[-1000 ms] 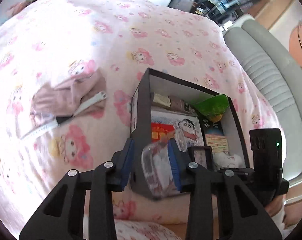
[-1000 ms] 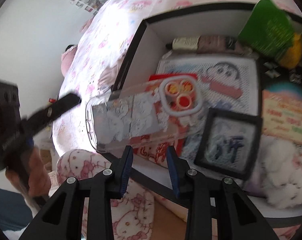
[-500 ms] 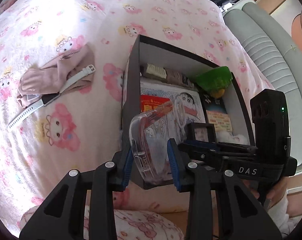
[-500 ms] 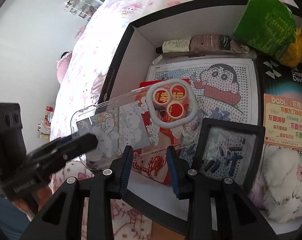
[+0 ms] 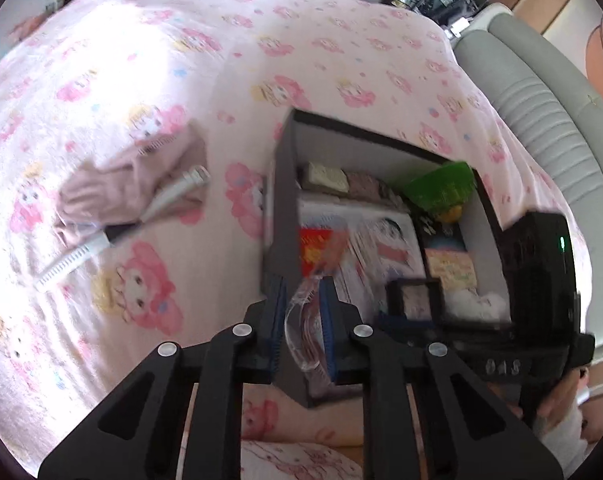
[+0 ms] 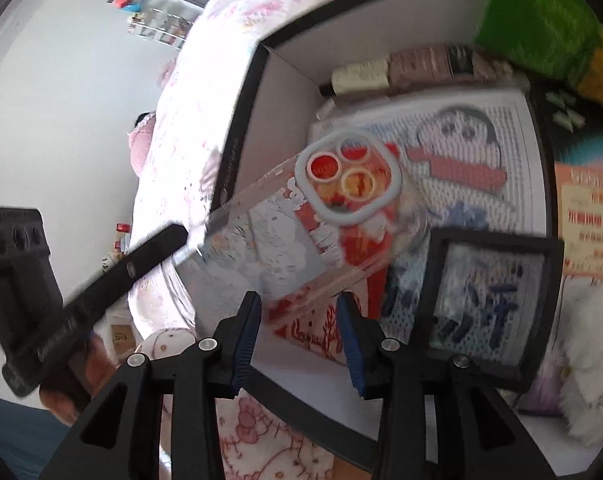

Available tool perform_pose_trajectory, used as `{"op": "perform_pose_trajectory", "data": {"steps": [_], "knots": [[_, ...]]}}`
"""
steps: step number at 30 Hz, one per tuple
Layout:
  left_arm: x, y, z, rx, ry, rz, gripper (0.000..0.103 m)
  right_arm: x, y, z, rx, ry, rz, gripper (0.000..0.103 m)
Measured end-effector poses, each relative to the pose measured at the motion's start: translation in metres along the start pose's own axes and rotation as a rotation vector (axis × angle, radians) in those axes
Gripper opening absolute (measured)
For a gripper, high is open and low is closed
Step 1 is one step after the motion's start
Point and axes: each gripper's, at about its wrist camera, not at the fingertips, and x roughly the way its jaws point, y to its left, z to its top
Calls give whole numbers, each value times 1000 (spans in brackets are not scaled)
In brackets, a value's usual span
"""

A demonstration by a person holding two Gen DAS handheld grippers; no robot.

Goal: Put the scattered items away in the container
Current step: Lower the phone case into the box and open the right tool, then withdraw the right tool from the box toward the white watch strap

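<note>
We are seeing left gripper (image 5: 301, 320) closing onto clear phone case (image 6: 313, 236), right gripper (image 6: 297, 336) jaws spreading off it; thin edge pinch risking slip short of box (image 6: 237, 136).

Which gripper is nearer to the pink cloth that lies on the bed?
The left. The left gripper, shut on the clear phone case, is at the black box's wall that faces the pink cloth. The right gripper is over the box, farther away.
</note>
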Motion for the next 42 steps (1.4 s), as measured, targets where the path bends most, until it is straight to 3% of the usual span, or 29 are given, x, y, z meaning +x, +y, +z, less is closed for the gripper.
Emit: {"op": "perform_pose_trajectory", "data": {"steps": [2,5,8,10,13,15,18,21,25,29,32,36,40,42], "knots": [[3,-2,-6,-13,20,-36,16,-1,4,2,-16,-23,0,35],[1,-8,-11,-2,10,-16,16,-5,5,3,-30,-45,-8,35],[-2,-12,-11,7,1,-13,16,-11,4,5,-55,-87,-122,35],[-2,-14,-9,21,-4,-12,16,-26,1,3,-75,-144,-246,35],[8,-24,-2,36,16,-90,16,-44,-2,10,-88,-221,-372,35],[22,-38,3,76,49,-102,16,-56,-11,17,-66,-258,-426,35],[54,-64,11,146,106,-106,16,-67,-24,29,-15,-293,-458,35],[86,-79,20,175,169,-50,16,-77,-33,32,4,-304,-493,35],[109,-86,30,161,218,-99,16,-79,-38,35,1,-291,-501,35],[126,-95,37,177,253,-98,16,-79,-34,44,-14,-319,-541,35],[140,-93,35,166,318,-15,16,-78,-34,46,-30,-317,-582,36],[130,-83,37,148,311,44,19,-70,-43,45,10,-255,-522,35],[108,-66,52,64,263,-86,24,-58,-33,48,-51,-254,-608,35],[101,-61,61,46,219,-94,26,-53,-28,51,-77,-249,-610,35]]}}
